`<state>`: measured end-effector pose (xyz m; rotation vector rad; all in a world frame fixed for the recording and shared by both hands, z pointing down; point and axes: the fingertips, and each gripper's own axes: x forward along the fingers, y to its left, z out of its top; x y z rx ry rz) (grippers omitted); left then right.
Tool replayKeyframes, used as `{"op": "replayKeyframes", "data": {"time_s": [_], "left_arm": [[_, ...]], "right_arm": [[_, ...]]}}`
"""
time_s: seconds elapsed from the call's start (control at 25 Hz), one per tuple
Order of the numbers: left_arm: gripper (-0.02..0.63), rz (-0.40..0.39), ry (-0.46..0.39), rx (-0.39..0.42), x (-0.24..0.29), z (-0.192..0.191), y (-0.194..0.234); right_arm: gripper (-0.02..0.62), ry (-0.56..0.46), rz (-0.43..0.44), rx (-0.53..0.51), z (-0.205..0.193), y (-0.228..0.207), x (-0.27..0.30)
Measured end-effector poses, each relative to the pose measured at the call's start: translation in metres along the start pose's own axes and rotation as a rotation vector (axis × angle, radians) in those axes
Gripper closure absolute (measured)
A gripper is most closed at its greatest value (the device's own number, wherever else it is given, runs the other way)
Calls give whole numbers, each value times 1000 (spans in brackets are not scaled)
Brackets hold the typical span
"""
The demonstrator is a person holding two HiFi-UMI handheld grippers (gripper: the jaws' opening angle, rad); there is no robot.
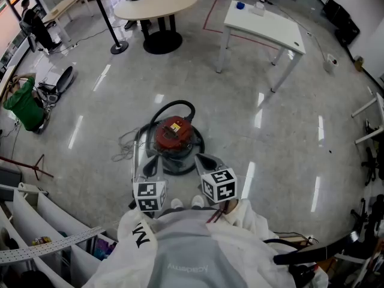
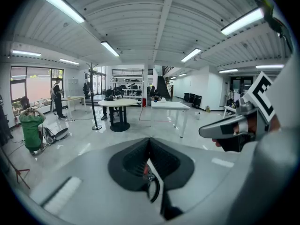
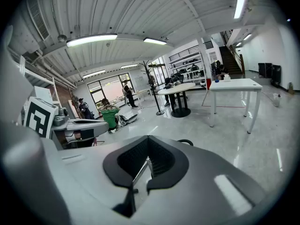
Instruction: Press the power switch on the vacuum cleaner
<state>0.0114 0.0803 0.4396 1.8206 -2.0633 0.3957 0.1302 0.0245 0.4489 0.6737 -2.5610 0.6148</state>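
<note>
The vacuum cleaner (image 1: pixel 174 138) stands on the floor just ahead of the person's feet. It has a red top with a yellow patch, a steel drum, and a black hose (image 1: pixel 180 105) looped behind it. Its switch is too small to make out. My left gripper (image 1: pixel 150 165) hovers over the drum's near left side, jaws shut and empty. My right gripper (image 1: pixel 207 161) is at the near right, also shut and empty. In the left gripper view, a red sliver of the vacuum cleaner (image 2: pixel 146 172) shows through the slit between the closed jaws of the left gripper (image 2: pixel 150 139). The right gripper (image 3: pixel 147 138) points over the hose (image 3: pixel 185 142).
A thin cord (image 1: pixel 125 146) lies tangled on the floor left of the vacuum. Farther off stand a round table (image 1: pixel 156 2), a white table (image 1: pixel 264 23), a black stand (image 1: pixel 111 29) and a green bag (image 1: pixel 24 104). Shelving (image 1: pixel 36 221) runs along the near left.
</note>
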Motion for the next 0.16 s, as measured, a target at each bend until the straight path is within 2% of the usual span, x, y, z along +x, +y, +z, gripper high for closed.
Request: {"op": "replayKeyframes", "data": {"time_s": [0.16], "left_arm": [[606,1,0,-3,-1,-1,2]], "right_arm": [[597,3,-1,-2,0,2,2]]}}
